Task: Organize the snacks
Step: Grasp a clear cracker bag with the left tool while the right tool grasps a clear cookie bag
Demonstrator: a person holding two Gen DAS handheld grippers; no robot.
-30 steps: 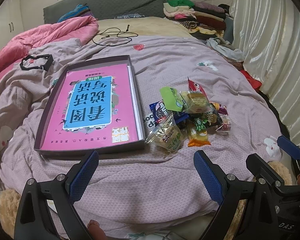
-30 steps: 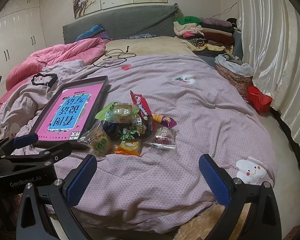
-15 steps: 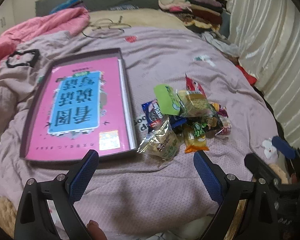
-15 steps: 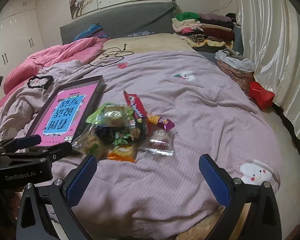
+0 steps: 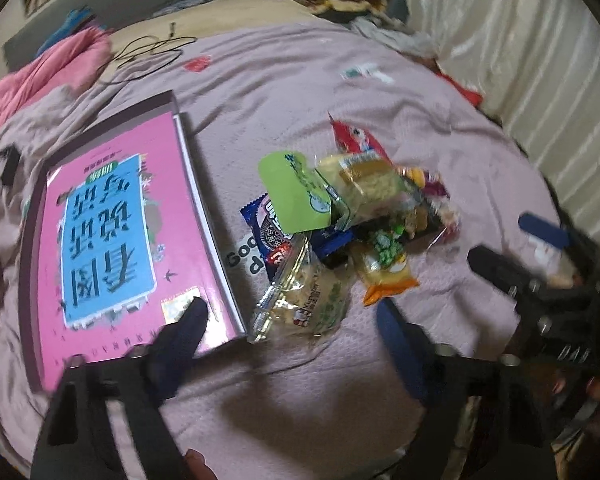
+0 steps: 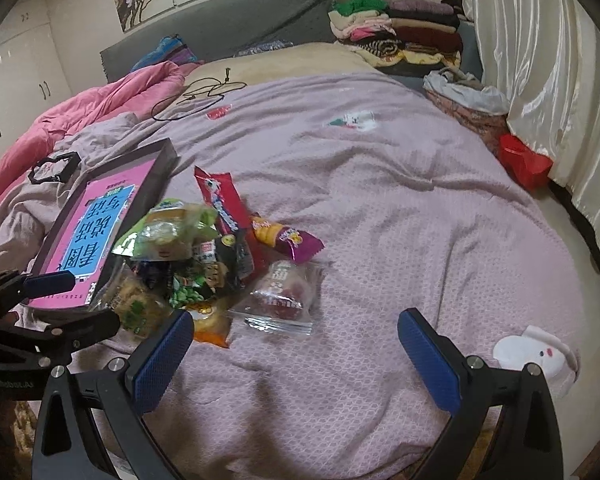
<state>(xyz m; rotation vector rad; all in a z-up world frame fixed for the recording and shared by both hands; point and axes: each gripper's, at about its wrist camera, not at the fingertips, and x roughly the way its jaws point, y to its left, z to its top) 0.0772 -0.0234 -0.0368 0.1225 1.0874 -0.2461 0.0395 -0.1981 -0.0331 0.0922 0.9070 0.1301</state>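
A heap of several wrapped snacks lies on the lilac bedspread, right of a shallow dark box with a pink and blue book in it. My left gripper hovers just short of the heap, over a clear cracker bag; its jaws are closing with nothing pressed between them. In the right wrist view the heap sits ahead and to the left. My right gripper stands open near a clear bag of red sweets, holding nothing. The left gripper shows at that view's left edge.
A pink duvet and a black cable lie at the far side of the bed. Folded clothes are stacked by the headboard. White curtains hang on the right, with a red bag below them.
Both grippers have come down and forward toward the snack heap. The left gripper has rolled, tilting its view, and its jaws have narrowed.
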